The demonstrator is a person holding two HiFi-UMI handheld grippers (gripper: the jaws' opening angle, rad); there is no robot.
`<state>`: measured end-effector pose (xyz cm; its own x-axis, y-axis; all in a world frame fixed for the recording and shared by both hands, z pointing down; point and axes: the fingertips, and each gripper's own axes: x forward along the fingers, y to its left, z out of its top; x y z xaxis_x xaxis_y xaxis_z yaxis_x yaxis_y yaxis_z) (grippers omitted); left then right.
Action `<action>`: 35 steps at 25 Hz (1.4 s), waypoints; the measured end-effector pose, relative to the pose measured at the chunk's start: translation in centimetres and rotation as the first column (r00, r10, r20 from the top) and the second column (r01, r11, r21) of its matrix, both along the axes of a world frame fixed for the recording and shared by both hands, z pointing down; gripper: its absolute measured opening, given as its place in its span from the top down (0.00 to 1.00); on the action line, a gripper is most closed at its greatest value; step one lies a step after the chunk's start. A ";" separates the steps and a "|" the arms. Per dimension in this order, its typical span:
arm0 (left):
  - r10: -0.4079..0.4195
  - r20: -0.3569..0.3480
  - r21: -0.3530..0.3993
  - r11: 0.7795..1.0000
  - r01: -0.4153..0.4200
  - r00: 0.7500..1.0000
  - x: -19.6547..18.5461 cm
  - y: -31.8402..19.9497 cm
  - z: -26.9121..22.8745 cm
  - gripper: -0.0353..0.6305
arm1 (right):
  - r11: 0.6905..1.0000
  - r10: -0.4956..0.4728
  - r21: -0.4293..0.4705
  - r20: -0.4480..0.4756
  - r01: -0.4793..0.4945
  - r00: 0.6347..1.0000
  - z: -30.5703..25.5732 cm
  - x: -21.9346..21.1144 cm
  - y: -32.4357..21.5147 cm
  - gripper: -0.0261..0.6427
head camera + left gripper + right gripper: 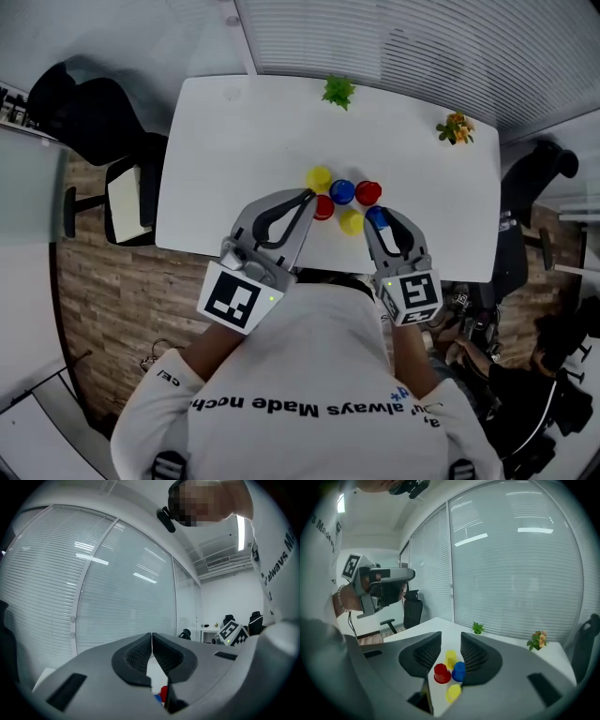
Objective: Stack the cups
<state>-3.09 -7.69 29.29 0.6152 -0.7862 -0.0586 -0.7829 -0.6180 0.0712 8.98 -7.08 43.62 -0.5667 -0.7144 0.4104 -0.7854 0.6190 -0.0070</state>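
Note:
Several small cups stand upside down in a cluster on the white table (225, 141): a yellow cup (319, 177), a blue cup (342, 191), a red cup (367, 192), a second red cup (323, 208) and a second yellow cup (351, 222). Another blue cup (377, 217) shows partly at the tip of my right gripper (379, 225). My left gripper (307, 196) hovers at the cluster's left, its jaws shut and empty (151, 635). In the right gripper view my right gripper (451, 639) stands open and holds nothing, with a red cup (441, 673), blue cup (459, 670) and two yellow cups beyond its jaws.
A small green plant (337, 91) stands at the table's far edge and an orange flower pot (456, 128) at the far right corner. A black office chair (89, 122) is left of the table and another (536, 178) to its right. The table's near edge runs under my grippers.

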 end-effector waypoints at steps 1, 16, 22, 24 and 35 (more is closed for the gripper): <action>-0.001 0.000 0.000 1.000 0.001 1.000 0.0 0.0 0.0 0.91 | 1.000 0.004 -0.011 -0.005 -0.004 1.000 0.6 0.1 0.0 0.75; 0.007 -0.016 -0.005 1.000 -0.007 1.000 -0.4 -1.1 -0.1 0.91 | 0.989 0.021 -0.148 -0.042 -0.027 0.999 10.1 0.9 0.3 0.66; 0.010 -0.015 -0.005 1.000 -0.010 1.000 -0.4 -1.1 0.0 0.91 | 0.984 0.016 -0.176 -0.082 -0.030 0.996 13.4 1.3 0.7 0.63; 0.011 -0.014 -0.006 1.000 -0.011 1.000 -0.5 -1.1 0.0 0.91 | 0.982 0.013 -0.186 -0.093 -0.030 0.996 14.3 1.3 0.8 0.62; 0.008 -0.009 -0.010 1.000 -0.008 1.000 -0.9 -1.2 0.1 0.91 | 0.970 0.006 -0.239 -0.129 -0.037 0.992 19.1 1.4 1.0 0.55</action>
<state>-4.00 -8.88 29.38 0.6210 -0.7818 -0.0562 -0.7773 -0.6235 0.0844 10.40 -6.13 62.69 -0.4843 -0.5972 0.6394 -0.8027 0.5939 -0.0533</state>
